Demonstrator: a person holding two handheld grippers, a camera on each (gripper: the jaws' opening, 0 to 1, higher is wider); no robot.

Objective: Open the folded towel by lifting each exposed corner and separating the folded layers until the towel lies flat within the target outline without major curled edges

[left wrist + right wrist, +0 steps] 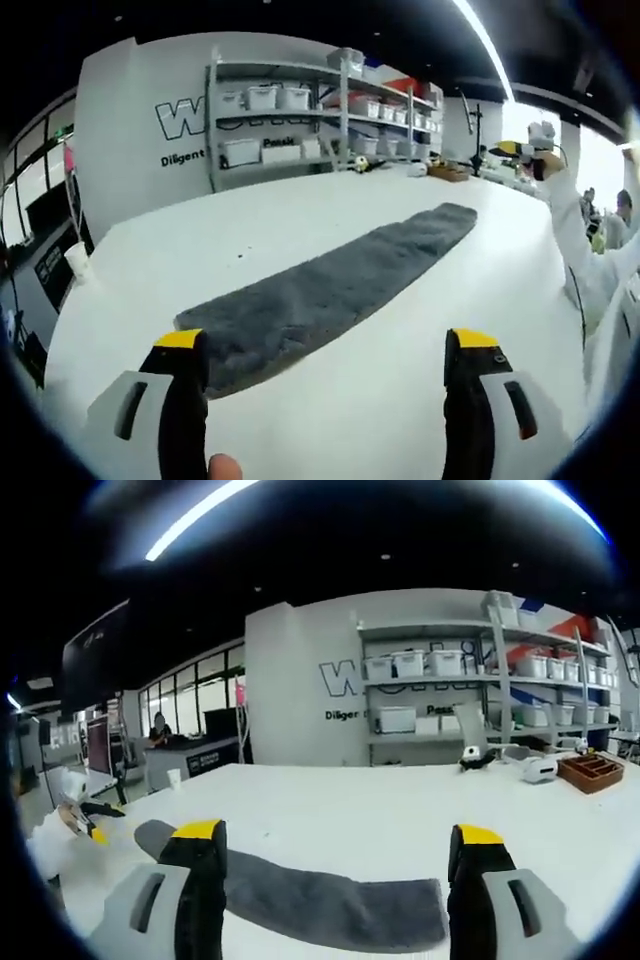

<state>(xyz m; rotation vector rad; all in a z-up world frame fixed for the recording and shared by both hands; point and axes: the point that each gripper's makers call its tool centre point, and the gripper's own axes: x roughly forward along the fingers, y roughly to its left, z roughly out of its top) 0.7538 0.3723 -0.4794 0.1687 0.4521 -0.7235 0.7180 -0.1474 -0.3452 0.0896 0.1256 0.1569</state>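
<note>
A dark grey towel [330, 280], folded into a long narrow strip, lies on the white table [300, 205] and runs from near my left jaw away to the upper right. My left gripper [327, 345] hovers open over its near end, gripping nothing. In the left gripper view, a white-sleeved arm holds the right gripper [530, 152] raised beyond the far end. In the right gripper view the towel [330, 905] lies crosswise below my open right gripper [338, 835], whose jaws are empty. The left gripper [80, 822] appears at that view's left edge.
Metal shelves [320, 110] with white bins stand against the wall behind the table. A brown tray [592, 770] and small white items sit at the table's far side. A paper cup [77, 260] stands off the table's left edge. A person [160, 730] sits at a far desk.
</note>
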